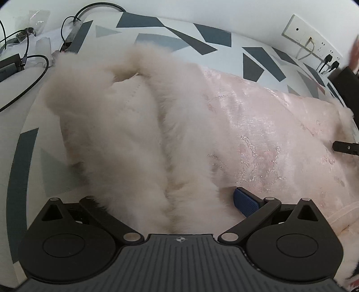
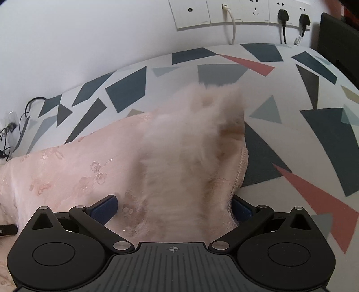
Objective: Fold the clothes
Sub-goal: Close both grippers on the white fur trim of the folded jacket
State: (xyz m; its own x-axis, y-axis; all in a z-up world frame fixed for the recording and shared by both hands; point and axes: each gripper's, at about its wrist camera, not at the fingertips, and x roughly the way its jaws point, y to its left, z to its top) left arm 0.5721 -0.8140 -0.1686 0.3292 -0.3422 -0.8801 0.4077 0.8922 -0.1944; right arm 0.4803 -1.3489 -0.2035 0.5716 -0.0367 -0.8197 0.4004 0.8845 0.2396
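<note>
Garment: a pink embroidered coat [image 1: 258,125] with a cream fur trim [image 1: 125,134] lies spread on the cloth [image 1: 29,170], a white cover printed with grey, blue and red shapes.
Left tongs: the left gripper [image 1: 170,197] has its fingers spread wide, with a thick roll of fur trim lying between them; only the blue pad of one finger [image 1: 244,201] shows, the other is buried under fur. Whether the pads press the fabric cannot be told.
Right tongs: the right gripper [image 2: 172,206] also stands wide apart, both blue pads [image 2: 105,207] visible, one on each side of the coat's furred corner [image 2: 197,143]. The fabric fills the gap, but a firm clamp cannot be made out.
Left view only: cables [image 1: 27,74] and a dark power brick [image 1: 9,66] on the cloth's far left, clear plastic bags [image 1: 33,18] beyond them, and the open fur-lined collar showing the quilted white lining [image 1: 132,96]. A black fingertip of the other gripper [image 1: 345,147] enters at the right edge, over the pink fabric.
Right view only: the wall sockets [image 2: 237,11] seen straight on, with a white cord and two black plugs [image 2: 294,18] in them; the coat's scalloped lace hem [image 2: 241,166]; red triangles in the cloth's print [image 2: 314,197].
Both views: sockets on the white wall [image 1: 311,42], the coat across the middle.
Containers: only the plastic bags; their contents are too small to tell.
</note>
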